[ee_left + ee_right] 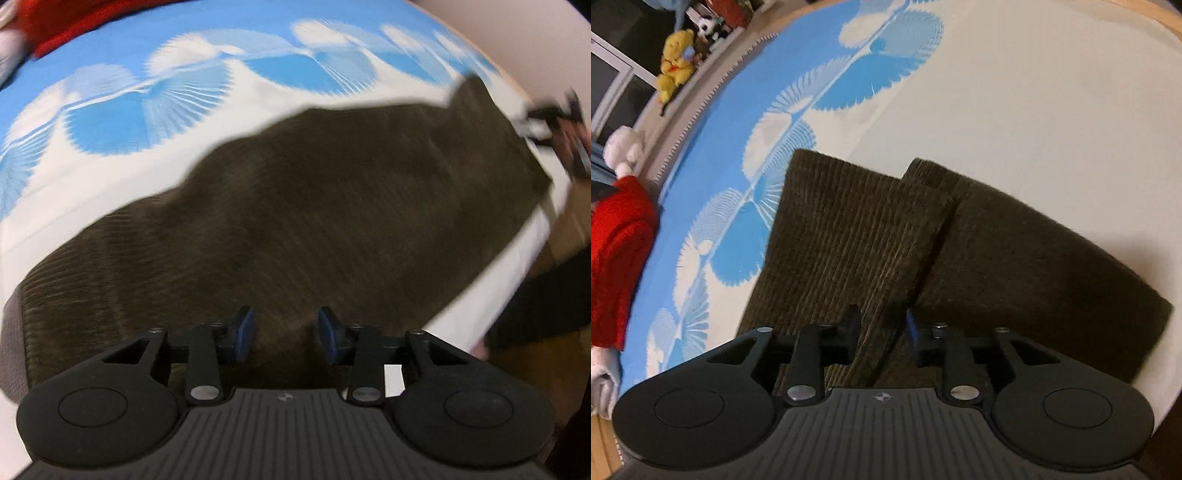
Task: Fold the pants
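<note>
Dark olive-brown corduroy pants [332,206] lie spread on a bed with a blue and white fan-pattern cover [155,110]. My left gripper [286,334] hovers just over the near part of the fabric, jaws apart, nothing between the blue pads. In the right wrist view the two legs [857,236] lie side by side, one overlapping the other. My right gripper [882,332] is at the near edge of the pants, and a raised fold of corduroy runs between its jaws. The other gripper shows blurred at the far right of the left wrist view [554,122].
A red and white plush garment [617,258] lies at the left of the bed. A yellow stuffed toy [677,62] and other toys sit on a ledge beyond. The bed's edge [509,266] runs along the right, with wooden floor below.
</note>
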`<control>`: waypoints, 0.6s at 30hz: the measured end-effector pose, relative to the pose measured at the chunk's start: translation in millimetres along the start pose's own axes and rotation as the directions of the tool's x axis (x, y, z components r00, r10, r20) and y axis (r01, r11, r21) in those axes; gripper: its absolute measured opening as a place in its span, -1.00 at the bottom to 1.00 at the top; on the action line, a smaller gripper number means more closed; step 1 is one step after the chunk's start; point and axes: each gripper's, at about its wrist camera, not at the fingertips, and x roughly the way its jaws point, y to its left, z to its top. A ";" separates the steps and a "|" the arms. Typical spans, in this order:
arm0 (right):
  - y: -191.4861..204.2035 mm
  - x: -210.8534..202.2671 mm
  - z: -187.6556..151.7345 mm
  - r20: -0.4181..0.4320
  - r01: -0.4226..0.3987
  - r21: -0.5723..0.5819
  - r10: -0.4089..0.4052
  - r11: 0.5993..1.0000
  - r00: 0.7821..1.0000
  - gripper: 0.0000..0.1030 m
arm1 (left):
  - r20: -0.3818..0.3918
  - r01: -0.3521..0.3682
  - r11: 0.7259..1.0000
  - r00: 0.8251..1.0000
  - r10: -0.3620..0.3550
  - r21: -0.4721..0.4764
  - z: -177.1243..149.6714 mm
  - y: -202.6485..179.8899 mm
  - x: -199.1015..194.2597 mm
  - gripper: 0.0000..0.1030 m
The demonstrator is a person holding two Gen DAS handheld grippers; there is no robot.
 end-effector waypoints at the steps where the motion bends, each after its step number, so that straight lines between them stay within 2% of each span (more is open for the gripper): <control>1: 0.5 4.5 1.0 0.001 0.003 0.009 -0.003 1.000 1.000 -0.40 | -0.015 0.020 1.000 1.000 -0.020 0.015 -1.2 -3.4 5.1 -0.09; 2: -0.4 9.0 2.8 0.001 0.007 0.024 -0.007 1.000 1.000 -0.38 | -0.028 0.031 0.999 0.999 -0.030 0.029 -1.8 -6.0 9.9 -0.04; 8: -10.2 24.8 16.5 0.029 0.015 0.124 -0.019 0.992 0.999 -0.28 | -0.089 -0.018 0.995 0.996 0.027 0.096 1.1 -9.2 33.6 -0.01; 11: -12.6 30.8 19.4 0.027 0.015 0.136 -0.019 0.991 0.999 -0.28 | -0.114 -0.055 0.991 0.991 0.069 0.118 4.6 -8.7 43.7 -0.01; 14: -11.3 31.1 20.5 0.045 0.023 0.124 -0.029 0.992 0.999 -0.28 | -0.139 -0.085 0.980 0.984 0.111 0.183 4.0 -12.4 53.8 -0.02; 15: -11.5 29.9 21.6 0.050 0.026 0.124 -0.033 0.992 0.998 -0.37 | -0.147 -0.083 0.975 0.982 0.115 0.207 2.7 -15.1 56.4 -0.02; 16: -11.2 29.6 22.1 0.054 0.029 0.123 -0.035 0.992 0.998 -0.59 | -0.154 -0.090 0.967 0.980 0.129 0.240 0.6 -18.7 59.4 -0.02; 17: -10.8 30.3 23.4 0.055 0.034 0.119 -0.041 0.992 0.998 -0.73 | -0.154 -0.107 0.954 0.976 0.155 0.281 -1.9 -22.5 62.4 -0.07; 18: -10.6 29.3 24.2 0.059 0.037 0.114 -0.044 0.993 0.997 -0.80 | -0.152 -0.123 0.943 0.973 0.177 0.310 -3.5 -24.7 64.8 -0.13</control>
